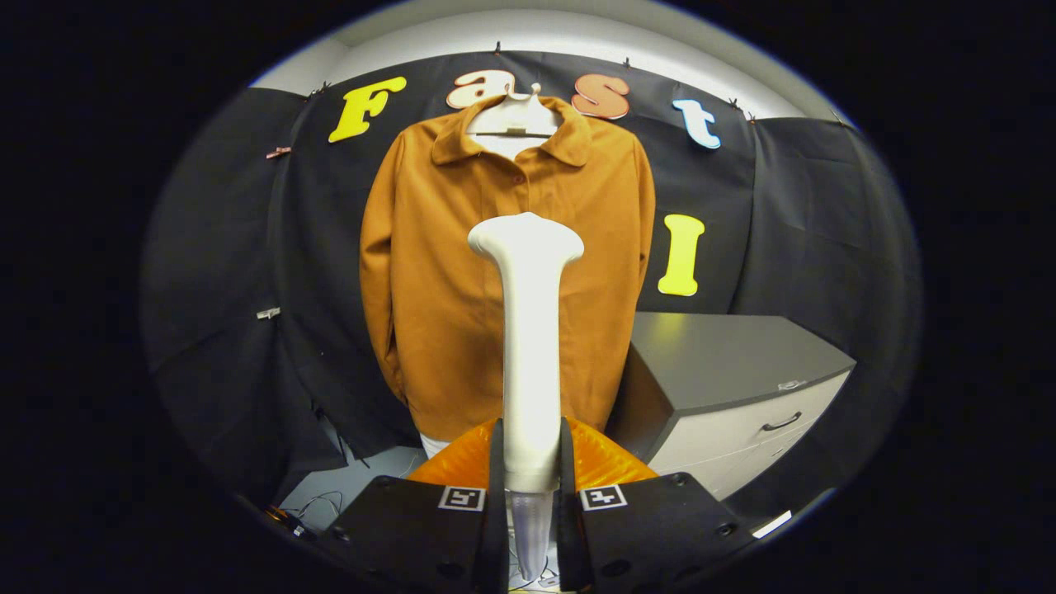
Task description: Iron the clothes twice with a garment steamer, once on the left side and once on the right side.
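Between the gripper (530,478) fingers the steamer (528,330) sits clamped, facing the jacket (429,272); the first pass seems next, needing a move toward the left side

A white hanger (516,124) on the black wall carries the brown jacket (437,272) (front closed), a grey-topped cabinet (726,363) stands just right of it, thin cables (318,503) lie on the pale floor (363,483) left of the fingers, and the gripper (532,445) clamps the steamer (528,330) between both fingers.
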Demonstrator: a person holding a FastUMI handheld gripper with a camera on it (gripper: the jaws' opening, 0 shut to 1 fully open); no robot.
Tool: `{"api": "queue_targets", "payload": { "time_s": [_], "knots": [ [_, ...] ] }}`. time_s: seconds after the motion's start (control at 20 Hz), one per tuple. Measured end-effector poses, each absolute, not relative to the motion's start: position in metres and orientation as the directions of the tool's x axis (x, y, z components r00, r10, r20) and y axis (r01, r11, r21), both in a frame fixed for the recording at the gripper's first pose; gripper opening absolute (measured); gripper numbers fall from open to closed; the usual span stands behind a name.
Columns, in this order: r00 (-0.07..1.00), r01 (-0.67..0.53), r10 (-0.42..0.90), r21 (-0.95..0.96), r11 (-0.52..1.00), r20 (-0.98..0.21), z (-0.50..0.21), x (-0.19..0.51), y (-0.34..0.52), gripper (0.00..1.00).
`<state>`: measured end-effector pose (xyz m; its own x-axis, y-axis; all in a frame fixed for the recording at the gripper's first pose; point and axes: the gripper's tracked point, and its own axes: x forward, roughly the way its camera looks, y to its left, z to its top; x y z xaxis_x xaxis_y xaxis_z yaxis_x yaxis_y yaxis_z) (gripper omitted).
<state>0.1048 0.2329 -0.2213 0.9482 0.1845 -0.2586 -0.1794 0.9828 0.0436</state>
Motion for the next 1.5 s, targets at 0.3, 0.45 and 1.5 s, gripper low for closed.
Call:
{"api": "queue_targets", "payload": {
  "time_s": [0.3,0.45,1.5],
  "knots": [
    [0.975,-0.143,0.151,0.062,0.988,-0.160,-0.161,0.092,0.197,0.27],
    [0.983,-0.129,0.135,0.051,0.990,-0.124,-0.138,0.084,0.182,0.27],
    [0.996,-0.079,0.075,0.090,0.993,0.045,-0.034,0.029,0.137,0.27]
  ]
}}
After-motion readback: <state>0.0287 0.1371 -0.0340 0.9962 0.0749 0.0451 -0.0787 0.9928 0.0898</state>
